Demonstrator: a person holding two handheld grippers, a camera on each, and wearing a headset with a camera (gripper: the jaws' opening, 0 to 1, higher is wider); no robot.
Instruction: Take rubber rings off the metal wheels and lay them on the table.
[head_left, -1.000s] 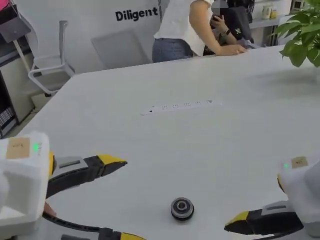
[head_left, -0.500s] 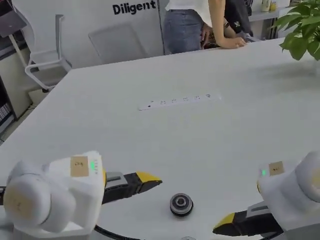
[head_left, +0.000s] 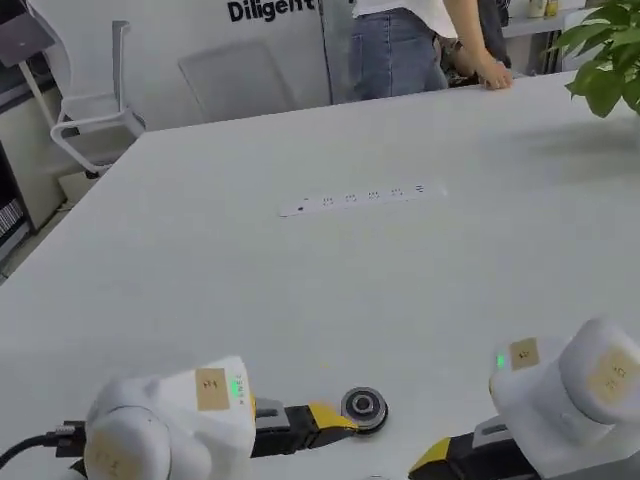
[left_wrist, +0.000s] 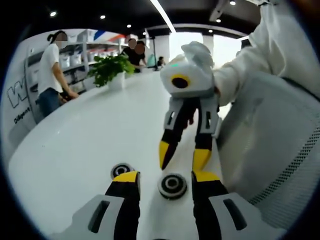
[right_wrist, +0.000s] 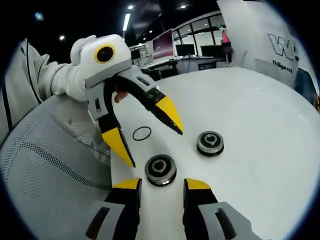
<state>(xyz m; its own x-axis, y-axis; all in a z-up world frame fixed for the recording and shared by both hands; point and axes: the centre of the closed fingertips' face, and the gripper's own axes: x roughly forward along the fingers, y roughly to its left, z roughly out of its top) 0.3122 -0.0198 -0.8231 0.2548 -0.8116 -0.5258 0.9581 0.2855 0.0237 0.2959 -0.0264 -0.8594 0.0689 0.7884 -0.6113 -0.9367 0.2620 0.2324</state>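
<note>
White tabletop (head_left: 200, 250) runs back to a wall (head_left: 280, 45) lettered "Diligent", with a white power strip (head_left: 352, 200) lying mid-table. My left gripper (left_wrist: 164, 175) has its fingers spread wide, yellow tips either side of a metal wheel (left_wrist: 172, 185) near the table's near edge, not touching it. A loose rubber ring (right_wrist: 142, 133) lies flat on the table beside that gripper. A second wheel (head_left: 363, 407) sits just beyond. My right gripper (right_wrist: 162, 184) faces the first wheel from the opposite side, fingers also wide, holding nothing.
</note>
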